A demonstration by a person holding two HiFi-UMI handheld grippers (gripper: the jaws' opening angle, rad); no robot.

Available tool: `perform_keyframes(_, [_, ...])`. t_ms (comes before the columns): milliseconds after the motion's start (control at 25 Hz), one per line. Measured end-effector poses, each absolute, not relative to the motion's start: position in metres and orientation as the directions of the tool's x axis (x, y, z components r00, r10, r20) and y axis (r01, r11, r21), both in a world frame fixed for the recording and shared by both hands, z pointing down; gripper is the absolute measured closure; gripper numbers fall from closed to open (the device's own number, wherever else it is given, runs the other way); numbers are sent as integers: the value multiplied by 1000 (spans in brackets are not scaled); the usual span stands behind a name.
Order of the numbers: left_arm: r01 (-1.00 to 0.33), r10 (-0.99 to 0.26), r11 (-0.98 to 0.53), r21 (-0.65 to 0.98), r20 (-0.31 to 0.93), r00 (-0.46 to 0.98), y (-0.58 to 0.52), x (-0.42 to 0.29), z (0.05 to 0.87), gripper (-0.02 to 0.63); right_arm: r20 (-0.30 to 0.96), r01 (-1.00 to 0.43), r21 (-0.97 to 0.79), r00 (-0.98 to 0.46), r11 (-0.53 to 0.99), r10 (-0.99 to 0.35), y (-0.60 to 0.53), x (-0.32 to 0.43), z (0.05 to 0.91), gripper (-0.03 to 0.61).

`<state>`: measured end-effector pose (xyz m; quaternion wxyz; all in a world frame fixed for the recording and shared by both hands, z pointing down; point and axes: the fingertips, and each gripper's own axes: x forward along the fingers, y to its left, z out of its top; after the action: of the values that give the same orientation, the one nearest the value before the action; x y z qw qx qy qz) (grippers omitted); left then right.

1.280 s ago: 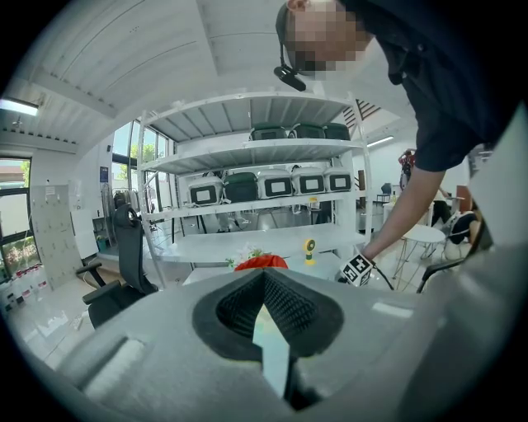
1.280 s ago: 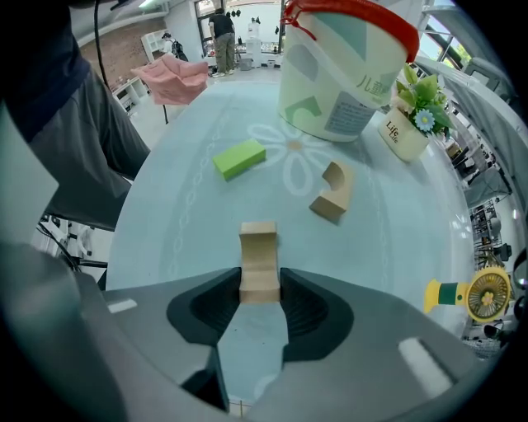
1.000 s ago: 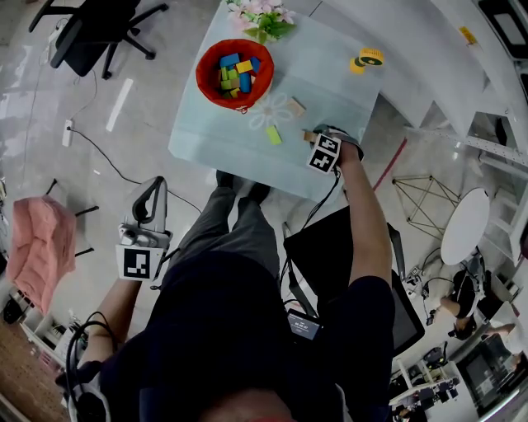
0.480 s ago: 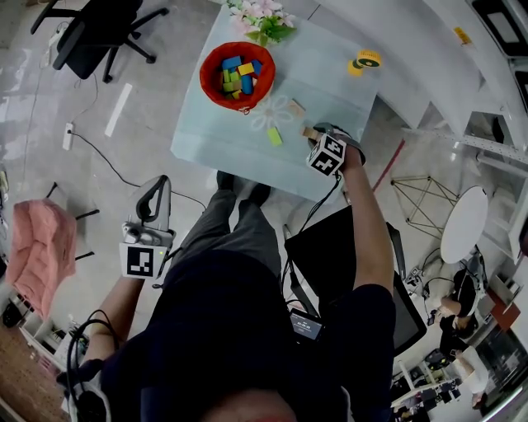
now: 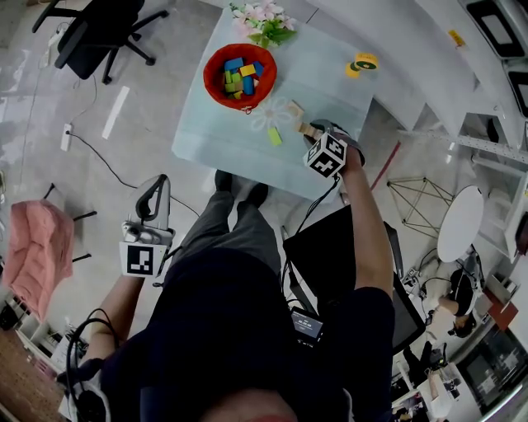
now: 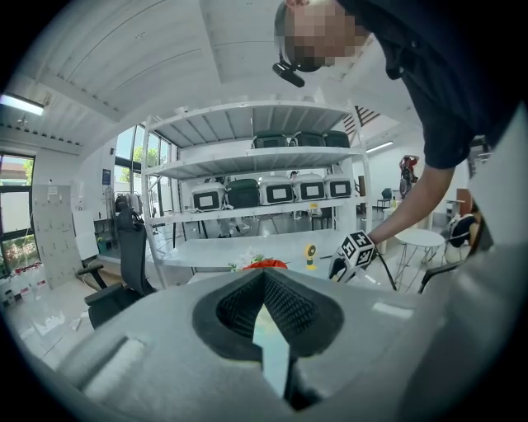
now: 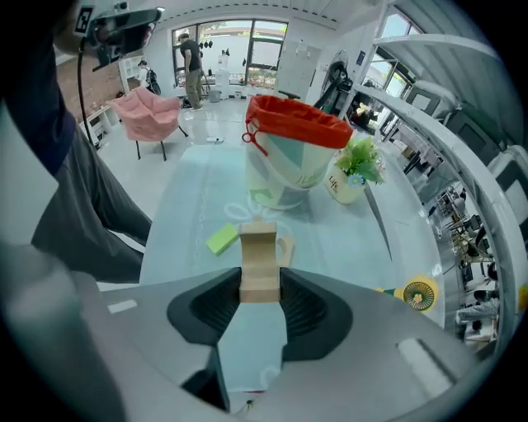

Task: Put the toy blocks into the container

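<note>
A red container with several coloured blocks in it stands at the far left of the pale table. My right gripper is over the table's near right edge, shut on a tan wooden block that stands upright between its pads. Past it lie a green block and a second tan block; the container rises behind them. The green block and the second tan block lie between the gripper and the container. My left gripper hangs low at my left side, off the table, jaws together and empty.
A flower pot stands at the table's far edge and a small yellow fan at its far right corner. On the floor are an office chair, a pink chair and cables. A black seat is under my right arm.
My right gripper has shifted slightly over the table edge with the tan block still in it. The left gripper has stayed at my side.
</note>
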<state>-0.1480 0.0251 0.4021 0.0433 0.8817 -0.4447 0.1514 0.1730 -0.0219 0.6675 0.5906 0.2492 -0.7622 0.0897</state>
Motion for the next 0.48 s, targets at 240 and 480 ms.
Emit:
perform_keyframes(240, [-798, -774, -599, -58, 295, 560, 28, -154, 400, 611, 921, -516, 173, -217, 839, -324, -37, 149, 625, 432])
perform_keyframes(480, [-806, -783, -589, -50, 281, 555, 27, -159, 396, 611, 903, -511, 185, -248, 839, -351, -55, 122, 587, 431])
